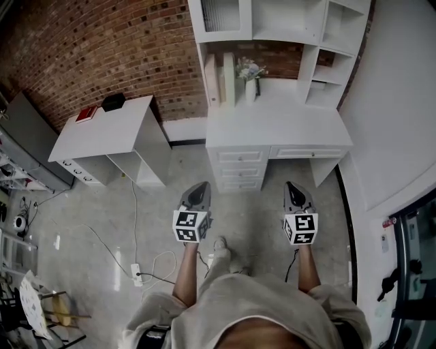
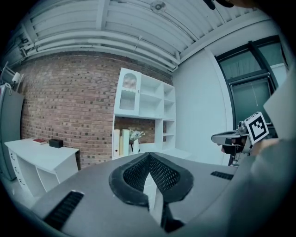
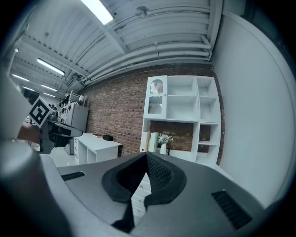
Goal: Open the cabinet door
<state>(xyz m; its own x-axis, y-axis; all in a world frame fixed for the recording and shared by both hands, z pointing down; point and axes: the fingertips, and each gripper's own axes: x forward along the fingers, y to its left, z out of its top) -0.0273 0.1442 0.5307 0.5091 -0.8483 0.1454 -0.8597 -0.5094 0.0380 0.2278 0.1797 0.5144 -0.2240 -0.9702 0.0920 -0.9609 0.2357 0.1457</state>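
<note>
Brick wall (image 1: 88,48) was seen upper left, with the cabinet door (image 1: 221,17) shut at top centre. Below, the left gripper (image 1: 201,185) and right gripper (image 1: 292,185) were held closed, empty.

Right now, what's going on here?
A person stands facing a white desk with a shelf unit on top, holding a gripper in each hand. The left gripper and right gripper both point toward the desk, jaws together and holding nothing. The cabinet door, at the top left of the shelf unit, is shut, and neither gripper has reached it yet.
</note>
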